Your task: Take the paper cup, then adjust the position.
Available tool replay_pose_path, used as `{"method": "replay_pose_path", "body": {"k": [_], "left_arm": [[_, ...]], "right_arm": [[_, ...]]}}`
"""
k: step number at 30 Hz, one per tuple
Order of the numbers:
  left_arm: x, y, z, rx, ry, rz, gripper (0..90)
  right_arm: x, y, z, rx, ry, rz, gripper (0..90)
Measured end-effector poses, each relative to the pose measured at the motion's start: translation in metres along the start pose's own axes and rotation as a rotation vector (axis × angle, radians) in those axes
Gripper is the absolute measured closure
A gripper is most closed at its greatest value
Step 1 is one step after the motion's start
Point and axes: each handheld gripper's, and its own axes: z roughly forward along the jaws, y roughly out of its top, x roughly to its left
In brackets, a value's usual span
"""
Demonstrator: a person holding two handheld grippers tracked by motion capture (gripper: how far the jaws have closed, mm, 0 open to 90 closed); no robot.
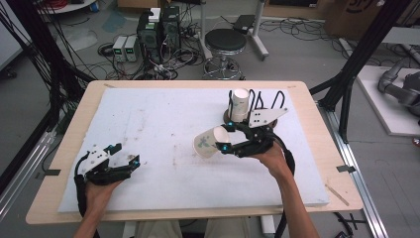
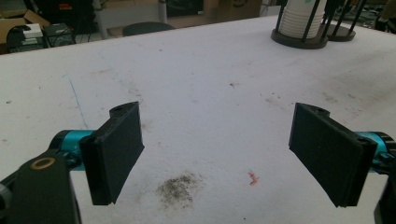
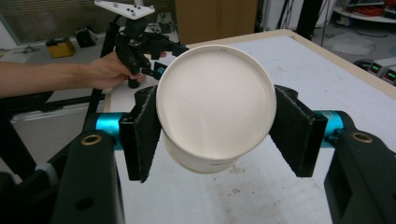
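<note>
My right tool (image 3: pixel 212 135) is clenched on one paper cup (image 3: pixel 215 109), tipped sideways just in front of the cup rack (image 1: pixel 253 115). My left tool (image 2: pixel 219 154) gapes wide, holding nothing, well apart over the table (image 1: pixel 148 124). One cup stack (image 1: pixel 239 104) sits in the rack.

Left gripper (image 1: pixel 125 154): black frame, flat rectangular black pads (image 2: pixel 119 151), teal cylinders behind each jaw, grey three-cornered plate with dark screws on top.
Right gripper (image 1: pixel 224 138): same black build, teal cylinders, brass-ringed holes in the black arms, grey plate dotted with screws.
Cables: black, trailing back from each gripper along the forearm.
Forearms: bare, no sleeves.
Trousers: light beige.
</note>
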Motion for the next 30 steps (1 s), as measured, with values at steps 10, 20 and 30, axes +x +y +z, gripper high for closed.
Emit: {"method": "replay_pose_path", "body": {"k": [10,20,30], "left_arm": [[0.0003,0.0,0.0001,0.001,-0.002,-0.005,17.4],[0.002,-0.0007,-0.0018,-0.017,-0.02,-0.01,17.4],[0.0021,-0.0005,-0.0014,-0.014,-0.033,-0.008,17.4]], "right_arm": [[-0.0017,-0.0065,0.0044,0.011,0.042,-0.019,38.0],[-0.0055,-0.0086,0.005,0.007,0.046,-0.016,38.0],[-0.0072,-0.0096,0.0056,-0.002,0.052,-0.012,38.0]]}}
